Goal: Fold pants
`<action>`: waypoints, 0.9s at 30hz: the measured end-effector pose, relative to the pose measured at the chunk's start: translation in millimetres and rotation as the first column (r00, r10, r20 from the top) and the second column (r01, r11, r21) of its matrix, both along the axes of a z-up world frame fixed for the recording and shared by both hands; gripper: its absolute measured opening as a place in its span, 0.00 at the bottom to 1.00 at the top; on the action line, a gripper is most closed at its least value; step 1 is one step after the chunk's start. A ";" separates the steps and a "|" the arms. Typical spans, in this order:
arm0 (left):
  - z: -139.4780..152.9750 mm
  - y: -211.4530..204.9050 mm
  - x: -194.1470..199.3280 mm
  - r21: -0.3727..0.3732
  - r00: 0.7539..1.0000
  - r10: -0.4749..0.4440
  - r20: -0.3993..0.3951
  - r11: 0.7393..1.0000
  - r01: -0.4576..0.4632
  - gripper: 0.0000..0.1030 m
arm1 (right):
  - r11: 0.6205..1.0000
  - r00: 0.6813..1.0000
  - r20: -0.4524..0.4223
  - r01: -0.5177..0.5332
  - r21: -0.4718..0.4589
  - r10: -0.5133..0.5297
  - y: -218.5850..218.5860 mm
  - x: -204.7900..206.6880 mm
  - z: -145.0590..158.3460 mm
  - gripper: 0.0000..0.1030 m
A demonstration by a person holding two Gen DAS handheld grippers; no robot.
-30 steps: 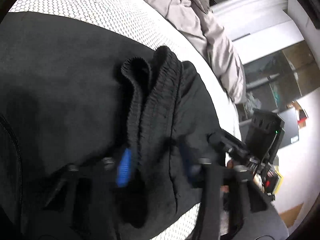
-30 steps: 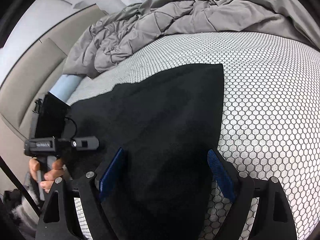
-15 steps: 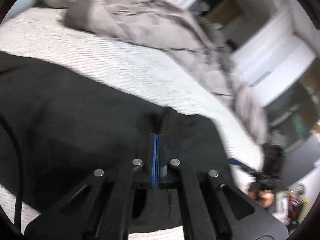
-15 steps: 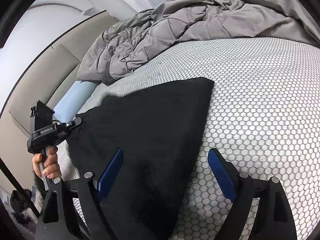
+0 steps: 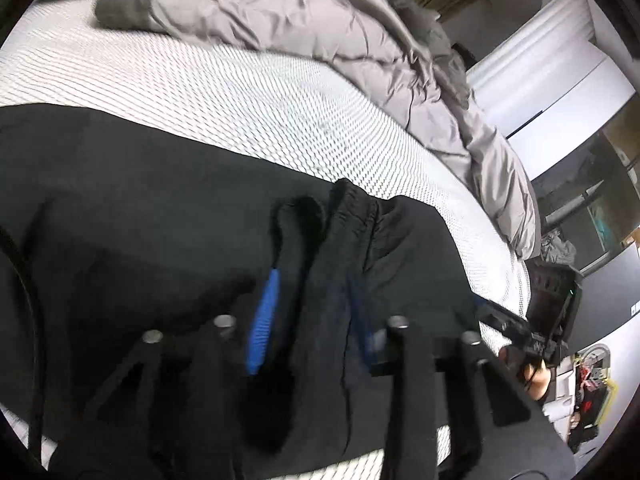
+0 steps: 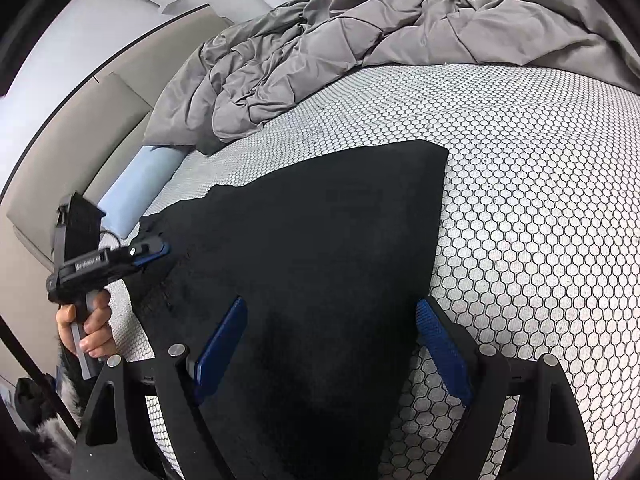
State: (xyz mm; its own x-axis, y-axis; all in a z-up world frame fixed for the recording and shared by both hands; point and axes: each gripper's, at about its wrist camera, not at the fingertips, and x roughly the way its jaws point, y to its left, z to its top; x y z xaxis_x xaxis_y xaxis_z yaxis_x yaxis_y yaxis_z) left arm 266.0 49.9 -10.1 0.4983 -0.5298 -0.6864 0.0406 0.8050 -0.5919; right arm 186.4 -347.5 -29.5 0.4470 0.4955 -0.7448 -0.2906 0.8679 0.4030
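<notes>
**Black pants flat on the bed, both hand-held grippers over them**

We note the bed (image 6: 540, 168), honeycomb-patterned cover, with a grey quilt (image 6: 360, 32) bunched at its far side. The black pants (image 6: 320, 240) lie spread on it. Our left hand-held gripper (image 5: 310, 316) has just been opening; the gathered waistband (image 5: 348, 216) runs between its parted blue pads, grip unclear through blur. Our right hand-held gripper (image 6: 332, 344) stands wide apart over the cloth, clamping nothing.

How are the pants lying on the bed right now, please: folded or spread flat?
Folded. The pants lie doubled on the bed with straight edges and a sharp corner; the bunched waistband shows stacked layers.
</notes>
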 end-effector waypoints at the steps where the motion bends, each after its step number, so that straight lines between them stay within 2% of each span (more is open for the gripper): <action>1: -3.6 -9.7 10.7 0.013 0.999 -0.016 -0.028 1.000 0.017 0.36 | 1.000 1.000 -0.002 0.000 0.002 0.000 -0.4 -0.2 -0.5 0.85; 2: -9.0 -16.7 19.4 0.037 0.997 -0.038 -0.060 0.998 0.041 0.36 | 1.000 1.000 -0.002 0.001 0.003 -0.001 -0.8 -0.6 -0.5 0.85; 4: -11.8 -28.3 31.3 0.059 0.996 -0.055 -0.074 0.997 0.059 0.36 | 1.000 1.000 -0.003 -0.001 0.004 0.001 -1.1 -0.7 -0.4 0.85; 7: -10.9 -32.0 39.0 0.008 0.997 -0.050 -0.055 0.999 0.050 0.36 | 1.000 1.000 -0.007 0.001 0.008 -0.001 -3.1 -2.8 -0.8 0.85; 9: -14.0 -33.0 45.6 -0.013 0.998 -0.014 -0.054 1.000 0.013 0.36 | 1.000 1.000 -0.009 -0.007 0.003 0.007 -2.8 -4.4 -2.1 0.85; 10: -17.1 -34.0 48.5 -0.037 0.999 0.008 -0.051 0.999 -0.010 0.25 | 1.000 1.000 -0.009 -0.009 -0.001 0.009 -1.9 -5.3 -2.4 0.85; 11: -18.7 -32.0 48.5 -0.088 0.999 0.016 -0.045 0.996 -0.020 0.19 | 1.000 1.000 -0.008 -0.011 -0.006 0.011 -1.6 -6.2 -2.8 0.85; 12: -18.3 -33.2 50.2 -0.097 0.999 0.019 -0.032 0.995 -0.022 0.16 | 1.000 1.000 -0.009 -0.013 -0.006 0.013 -1.8 -6.9 -3.1 0.85; 13: -14.8 -36.7 50.6 -0.085 1.000 0.021 -0.009 0.996 -0.022 0.09 | 1.000 1.000 -0.011 -0.012 -0.006 0.012 -1.8 -7.3 -3.1 0.85; 16: -1.8 -35.2 48.5 -0.045 0.998 0.052 0.041 0.998 -0.050 0.05 | 1.000 1.000 -0.001 -0.003 0.000 0.003 -6.5 -10.1 0.3 0.85; 18: -4.7 -29.5 50.8 0.055 0.992 0.125 0.019 0.990 -0.126 0.02 | 1.000 1.000 0.018 0.014 0.009 -0.015 -13.5 -12.8 6.2 0.85; 19: -8.3 -26.6 51.8 0.091 0.990 0.143 0.000 0.986 -0.142 0.02 | 1.000 1.000 0.021 0.018 0.016 -0.018 -17.1 -14.3 8.5 0.85; 21: -11.7 -17.5 49.6 0.083 0.986 0.159 -0.044 0.984 -0.155 0.02 | 0.999 0.999 0.027 0.027 0.023 -0.028 -26.7 -19.4 11.5 0.85; 22: -7.9 -15.5 46.1 0.080 0.985 0.166 -0.042 0.984 -0.162 0.03 | 0.999 0.999 0.023 0.028 0.025 -0.029 -30.6 -21.6 11.7 0.85; 24: 6.1 -17.3 35.0 0.110 0.986 0.169 0.011 0.979 -0.169 0.05 | 0.999 0.999 -0.004 0.041 0.030 -0.040 -40.7 -30.8 9.8 0.85; 25: 16.8 -23.4 26.4 0.130 0.987 0.154 0.047 0.979 -0.159 0.13 | 0.998 0.999 -0.015 0.043 0.036 -0.042 -44.4 -36.0 9.1 0.85; 26: 23.6 -26.3 18.2 0.135 0.989 0.134 0.070 0.981 -0.142 0.29 | 0.998 0.999 -0.023 0.042 0.043 -0.041 -47.3 -43.6 9.3 0.85; 27: 31.9 -33.9 7.6 0.135 0.990 0.104 0.095 0.984 -0.117 0.39 | 0.998 0.999 -0.023 0.036 0.055 -0.035 -49.9 -53.9 10.6 0.85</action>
